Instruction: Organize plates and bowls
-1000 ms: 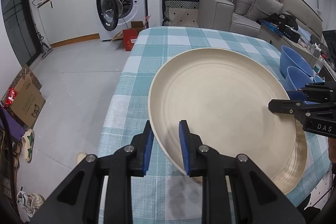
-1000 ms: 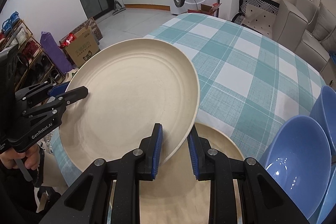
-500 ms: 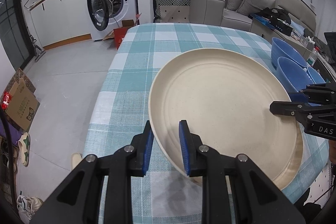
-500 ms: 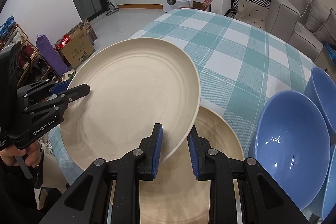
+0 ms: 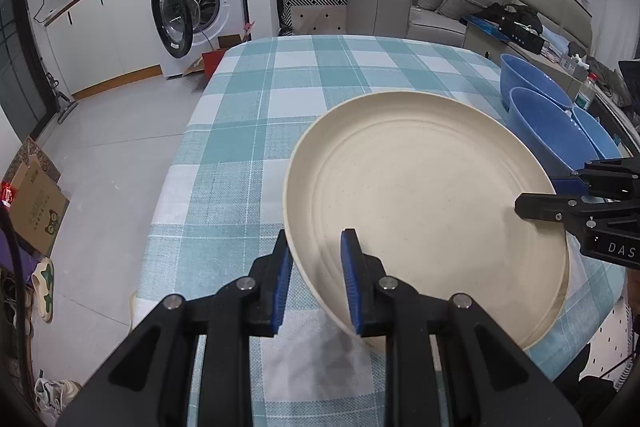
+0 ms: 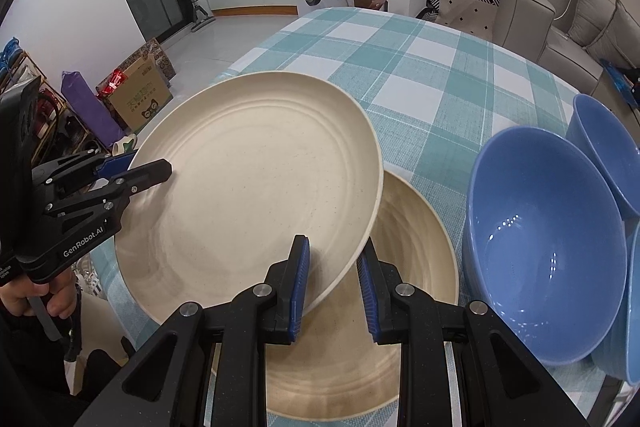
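- Cream plates: two, one upper plate (image 6: 256, 203) and one lower plate (image 6: 412, 267) beneath it.
- Blue bowls: three, a near bowl (image 6: 544, 251), a far bowl (image 6: 608, 151) and an edge bowl (image 6: 634, 307).
- Grippers: two, the left gripper (image 5: 316, 281) and the right gripper (image 6: 334, 285).

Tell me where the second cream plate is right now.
In the right wrist view the second cream plate lies on the checked tablecloth, partly under the lifted plate, left of the nearest blue bowl.

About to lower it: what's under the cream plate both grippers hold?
Under the held plate lies a second cream plate on the checked tablecloth. Its left part is covered, so anything there is hidden.
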The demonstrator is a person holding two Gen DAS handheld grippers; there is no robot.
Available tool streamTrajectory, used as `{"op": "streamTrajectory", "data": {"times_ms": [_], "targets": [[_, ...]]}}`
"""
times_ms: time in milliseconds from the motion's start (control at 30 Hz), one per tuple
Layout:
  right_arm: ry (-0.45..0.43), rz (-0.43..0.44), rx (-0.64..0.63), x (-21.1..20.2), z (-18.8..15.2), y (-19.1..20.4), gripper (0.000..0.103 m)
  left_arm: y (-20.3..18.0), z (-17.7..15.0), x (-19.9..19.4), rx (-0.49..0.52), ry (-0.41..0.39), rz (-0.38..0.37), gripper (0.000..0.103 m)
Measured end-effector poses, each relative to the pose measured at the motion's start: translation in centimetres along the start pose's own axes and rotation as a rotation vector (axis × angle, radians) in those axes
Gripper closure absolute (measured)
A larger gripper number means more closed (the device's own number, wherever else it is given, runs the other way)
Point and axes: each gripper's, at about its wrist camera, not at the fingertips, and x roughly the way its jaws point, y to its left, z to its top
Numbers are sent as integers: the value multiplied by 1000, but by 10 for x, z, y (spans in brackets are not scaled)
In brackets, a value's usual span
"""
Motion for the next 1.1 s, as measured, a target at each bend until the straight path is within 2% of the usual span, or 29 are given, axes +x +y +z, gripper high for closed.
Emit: {"op": "streamTrajectory", "data": {"times_ms": [600,1100], "targets": [[20,-23,52,-10,-33,-12,79,-26,-7,-2,63,18,-31,81],[15,-51,96,-15,-43,-25,78,-42,-6,2,108,32,-61,81]]}}
